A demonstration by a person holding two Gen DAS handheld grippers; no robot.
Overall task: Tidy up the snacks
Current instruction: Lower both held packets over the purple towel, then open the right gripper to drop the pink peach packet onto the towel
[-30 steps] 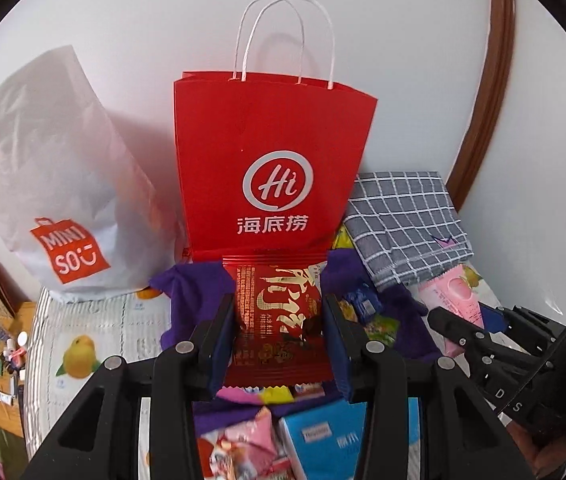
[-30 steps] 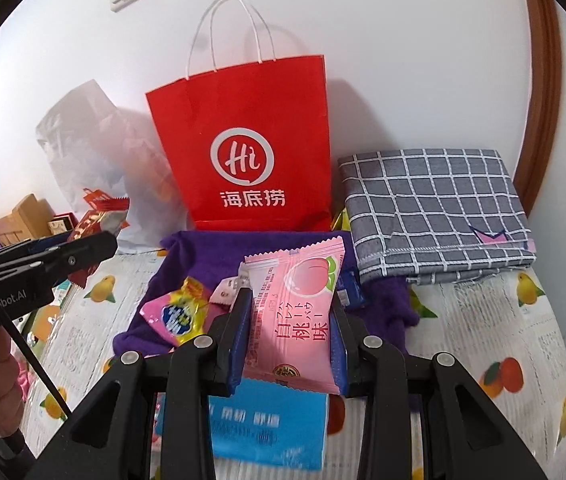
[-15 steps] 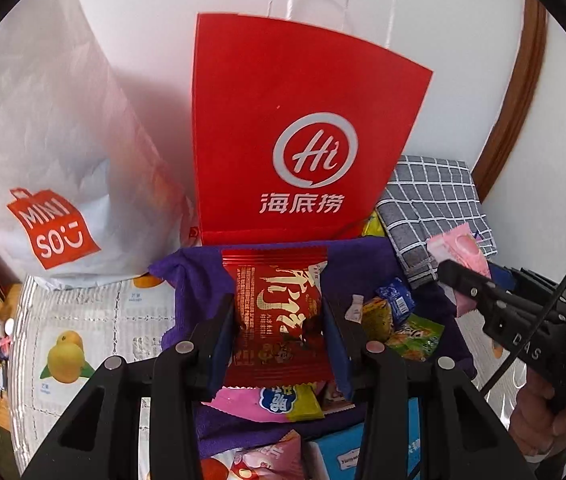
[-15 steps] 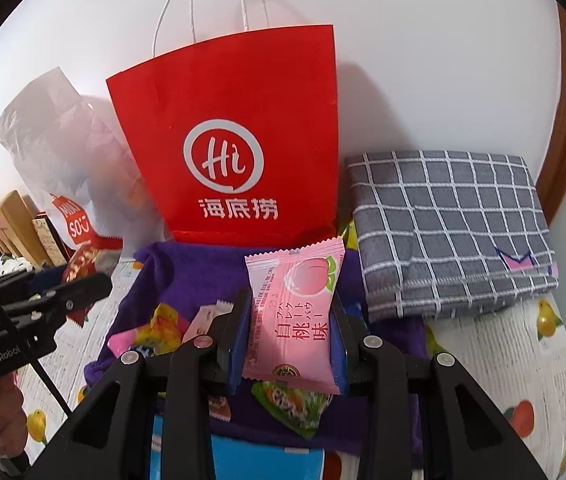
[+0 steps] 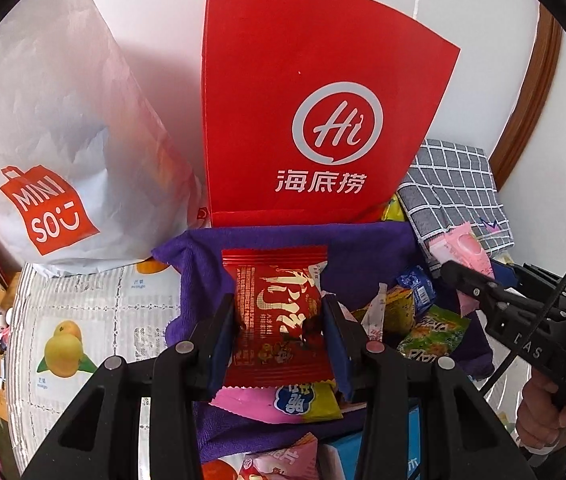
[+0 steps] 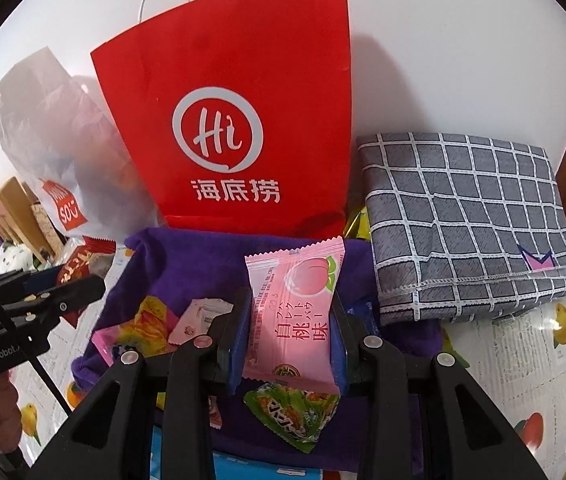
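Red paper bag (image 5: 315, 92): upright against wall, behind purple cloth (image 6: 203, 264).
Checked cloth (image 6: 463, 220): folded, right of red bag.
Left gripper (image 5: 279, 336): closed on red snack packet (image 5: 279, 320), above purple cloth.
Right gripper (image 6: 291, 332): closed on pink peach packet (image 6: 295, 312), above purple cloth.
Loose snacks (image 5: 423, 320): scattered on purple cloth.

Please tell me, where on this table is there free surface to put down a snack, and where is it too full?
Bare fruit-print tablecloth lies left of the purple cloth, below the white Miniso bag. More shows in front of the folded checked cloth. The purple cloth is crowded with loose snack packets.
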